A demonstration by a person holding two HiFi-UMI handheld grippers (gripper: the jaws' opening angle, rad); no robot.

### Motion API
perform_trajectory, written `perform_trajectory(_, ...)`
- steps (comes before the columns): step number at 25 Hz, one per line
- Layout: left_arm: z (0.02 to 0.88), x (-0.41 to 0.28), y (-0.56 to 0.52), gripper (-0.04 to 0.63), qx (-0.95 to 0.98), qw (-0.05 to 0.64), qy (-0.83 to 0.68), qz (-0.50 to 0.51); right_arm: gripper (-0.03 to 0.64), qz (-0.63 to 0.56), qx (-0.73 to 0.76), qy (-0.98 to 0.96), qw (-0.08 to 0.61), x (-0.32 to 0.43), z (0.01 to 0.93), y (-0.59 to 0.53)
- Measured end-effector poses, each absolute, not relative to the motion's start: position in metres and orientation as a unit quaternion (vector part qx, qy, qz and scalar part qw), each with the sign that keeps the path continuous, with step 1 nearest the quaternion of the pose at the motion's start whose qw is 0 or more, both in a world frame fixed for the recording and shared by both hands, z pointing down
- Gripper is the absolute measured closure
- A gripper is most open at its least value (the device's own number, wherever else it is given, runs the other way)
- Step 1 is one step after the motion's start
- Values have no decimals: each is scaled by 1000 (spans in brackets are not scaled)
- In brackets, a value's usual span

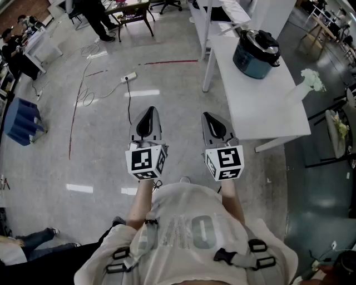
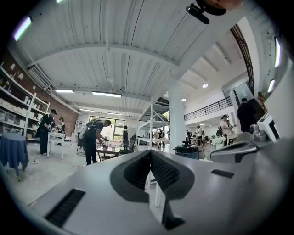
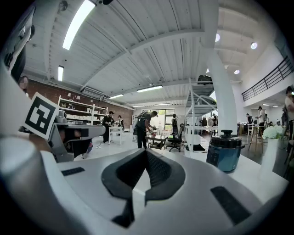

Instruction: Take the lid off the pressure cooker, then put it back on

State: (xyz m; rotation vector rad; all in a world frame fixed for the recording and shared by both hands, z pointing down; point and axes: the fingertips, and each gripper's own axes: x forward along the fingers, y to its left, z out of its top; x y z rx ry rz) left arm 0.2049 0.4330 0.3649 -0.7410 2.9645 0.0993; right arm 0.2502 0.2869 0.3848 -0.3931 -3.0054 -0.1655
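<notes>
A dark blue pressure cooker point(image 1: 256, 54) with a black lid point(image 1: 260, 40) on it stands at the far end of a white table point(image 1: 261, 106); it also shows in the right gripper view point(image 3: 224, 153) and small in the left gripper view point(image 2: 187, 151). My left gripper point(image 1: 148, 111) and right gripper point(image 1: 210, 117) hang side by side over the floor, well short of the cooker. Both are shut with nothing between the jaws. Neither touches the table.
A white vase with flowers point(image 1: 305, 86) stands on the table's right side. Chairs point(image 1: 339, 125) stand beyond the table. Cables and a power strip point(image 1: 129, 77) lie on the floor ahead. A blue-covered stool point(image 1: 21, 119) is at the left. People work at tables point(image 1: 130, 11) far off.
</notes>
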Motion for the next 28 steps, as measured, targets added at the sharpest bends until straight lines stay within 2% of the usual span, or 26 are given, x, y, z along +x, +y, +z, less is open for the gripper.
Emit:
perform_trajectory(14,372,203,439,577,-228,32,973,0,609,-25,-133,-990,51,246,387,289)
perform_trajectory(19,389,202,428,578,-224,10,974,-25,608,-24,-135,-988,74,245,402,284)
perform_trajectory(28,407,179,427,578,-225,-20,974,8,608,-40,-149,-980,127,223,435,285)
